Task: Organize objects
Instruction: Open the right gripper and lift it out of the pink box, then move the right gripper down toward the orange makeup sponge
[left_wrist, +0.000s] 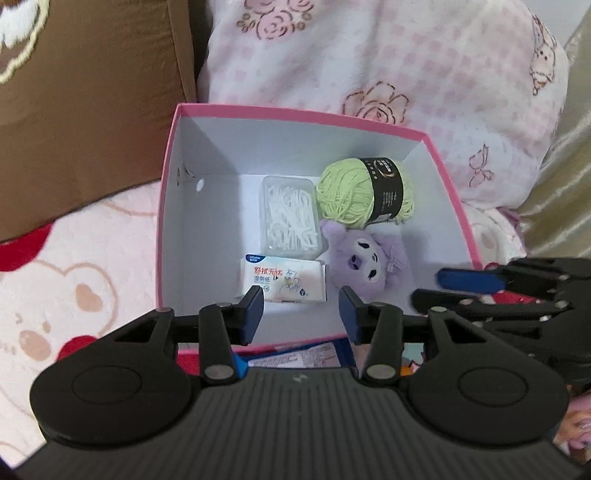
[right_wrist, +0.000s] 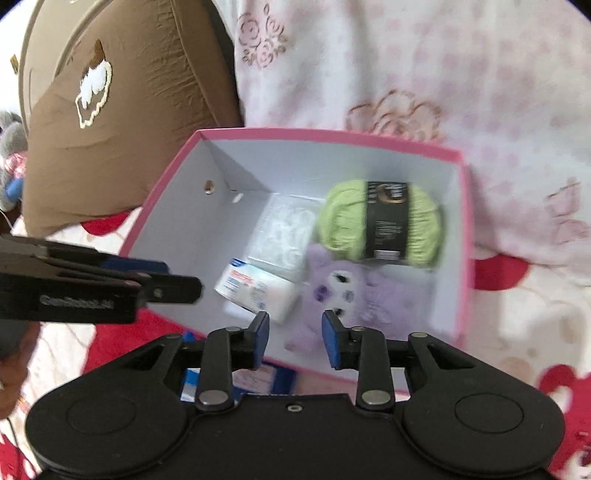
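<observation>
Box: I see the pink box (left_wrist: 456, 192) on the bed, holding yarn (left_wrist: 364, 192), plush toy (left_wrist: 365, 258), wipes pack (left_wrist: 282, 278) and a clear case (left_wrist: 291, 216).
Left gripper (left_wrist: 301, 308): fingers spread, empty, over the box's near edge; wipes just ahead.
Right gripper (right_wrist: 295, 334): fingers spread, empty, plush just ahead.

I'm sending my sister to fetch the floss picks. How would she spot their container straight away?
Look in the open pink box with white walls, resting on the bedding. The clear plastic tub lies flat on its floor, left of the green yarn ball and beyond the wet-wipe pack. It alone is see-through, full of white picks.
</observation>
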